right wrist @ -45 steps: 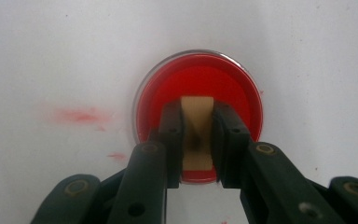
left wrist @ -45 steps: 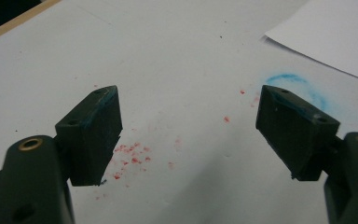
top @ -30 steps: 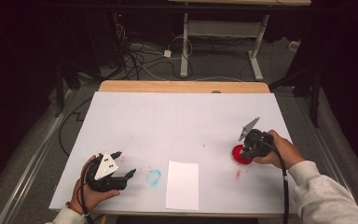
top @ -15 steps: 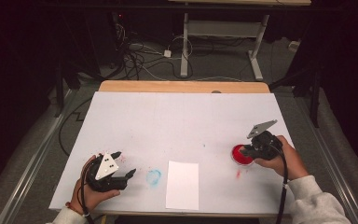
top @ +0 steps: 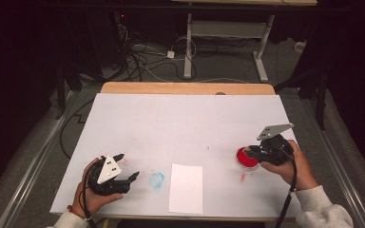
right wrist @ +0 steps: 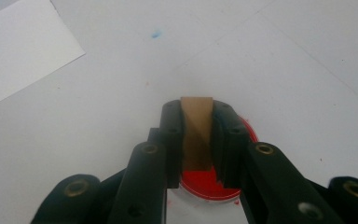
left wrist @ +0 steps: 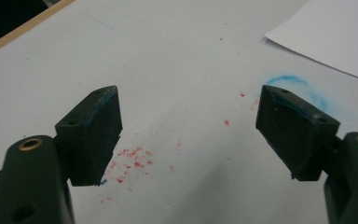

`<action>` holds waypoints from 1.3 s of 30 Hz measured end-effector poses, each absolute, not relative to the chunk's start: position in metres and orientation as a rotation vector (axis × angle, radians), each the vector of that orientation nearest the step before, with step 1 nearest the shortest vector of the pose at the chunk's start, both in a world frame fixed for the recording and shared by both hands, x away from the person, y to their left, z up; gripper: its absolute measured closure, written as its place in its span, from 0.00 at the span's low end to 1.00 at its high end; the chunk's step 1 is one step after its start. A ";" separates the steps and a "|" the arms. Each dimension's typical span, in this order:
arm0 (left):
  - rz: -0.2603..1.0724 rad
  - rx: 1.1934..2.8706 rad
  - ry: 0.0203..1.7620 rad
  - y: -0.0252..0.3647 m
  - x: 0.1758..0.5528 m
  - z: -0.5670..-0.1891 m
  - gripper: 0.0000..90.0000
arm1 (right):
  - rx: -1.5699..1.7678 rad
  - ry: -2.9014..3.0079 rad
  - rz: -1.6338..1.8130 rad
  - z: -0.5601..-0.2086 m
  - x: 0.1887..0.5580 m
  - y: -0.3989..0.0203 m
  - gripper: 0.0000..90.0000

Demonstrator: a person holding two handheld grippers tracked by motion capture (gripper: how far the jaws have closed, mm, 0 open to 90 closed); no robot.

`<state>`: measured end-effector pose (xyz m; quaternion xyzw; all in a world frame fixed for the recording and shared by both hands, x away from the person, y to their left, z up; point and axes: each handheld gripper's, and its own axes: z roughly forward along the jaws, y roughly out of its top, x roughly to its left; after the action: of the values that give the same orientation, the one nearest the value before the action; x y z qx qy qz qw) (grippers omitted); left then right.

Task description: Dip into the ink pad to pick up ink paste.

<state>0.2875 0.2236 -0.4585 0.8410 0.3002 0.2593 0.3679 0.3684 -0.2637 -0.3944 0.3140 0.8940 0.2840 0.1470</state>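
A white sheet covers the table [top: 185, 118] almost edge to edge, leaving a strip of bare wood along the far side. Most of the surface is open, with wide free room across the middle and far half.

At the near left corner, a hand holds the left gripper [top: 126, 167] low over the table, its jaws spread wide with nothing between them. At the right side, well apart from it, the right gripper [top: 250, 151] is clamped on a small tan block [right wrist: 196, 133], held just above a round red ink pad [top: 246, 158] in a shallow clear-rimmed dish. Between the two hands, near the front edge, lies a plain white paper rectangle [top: 186, 188], flat and smooth, with a faint blue smudge [top: 157, 180] just to its left.

The left gripper view shows matte black wedge-shaped pads [left wrist: 96, 133], the blue smudge as a chalky ring, and scattered red specks [left wrist: 133, 161] on the covering that are hard to make out from above. The right gripper view shows the block's flat, squared tan face, upright between the pads, with glossy red ink directly below it; from the high view the block itself is too small to tell.
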 end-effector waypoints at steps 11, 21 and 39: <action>0.667 2.162 0.776 0.224 0.288 -0.459 0.24 | 1.048 2.653 0.701 -0.425 0.388 -0.265 0.84; 0.678 2.172 0.759 0.223 0.288 -0.459 0.24 | 1.091 2.636 0.670 -0.434 0.392 -0.258 0.84; 0.676 2.167 0.769 0.223 0.287 -0.459 0.24 | 1.069 2.606 0.705 -0.437 0.387 -0.261 0.84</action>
<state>0.2866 0.2232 -0.4586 0.8421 0.2990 0.2626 0.3640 0.3872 -0.2605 -0.4373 0.3654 0.8912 0.2410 0.1189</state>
